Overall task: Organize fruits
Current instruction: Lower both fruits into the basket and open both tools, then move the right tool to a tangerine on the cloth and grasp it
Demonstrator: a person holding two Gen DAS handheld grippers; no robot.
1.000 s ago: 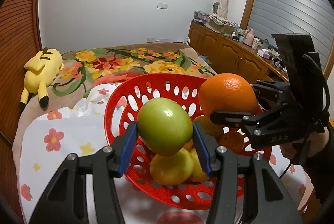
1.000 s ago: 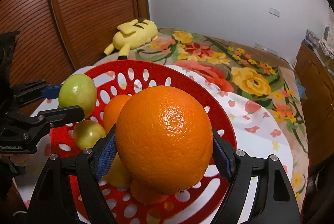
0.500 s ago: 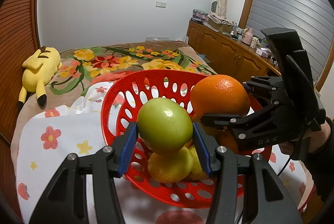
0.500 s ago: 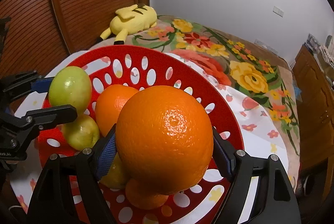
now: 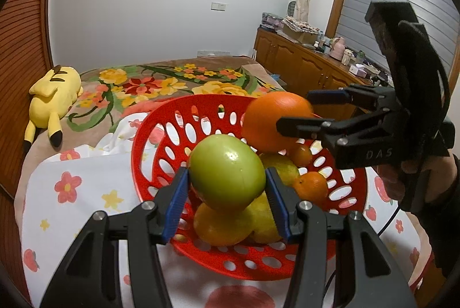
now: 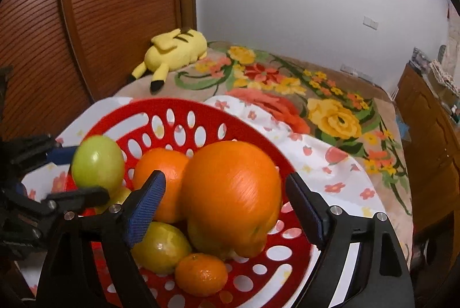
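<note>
A red perforated basket (image 5: 161, 135) (image 6: 120, 118) sits on a flowered white cloth and holds several oranges, lemons and a small tangerine (image 6: 201, 273). My left gripper (image 5: 227, 198) is shut on a green apple (image 5: 227, 173) (image 6: 97, 164), held above the basket's near side. My right gripper (image 6: 227, 204) (image 5: 296, 109) is open, its pads apart from the big orange (image 6: 233, 198) (image 5: 276, 121), which is blurred and sits on the fruit pile between the fingers.
A yellow plush toy (image 5: 54, 98) (image 6: 172, 55) lies on the flowered blanket behind the basket. A wooden slatted wall (image 6: 86, 20) is at the left. A wooden cabinet (image 5: 304, 66) with clutter stands at the right.
My right gripper has opened and let go of the big orange, which has dropped onto the fruit in the basket. My left gripper still holds the apple, little moved.
</note>
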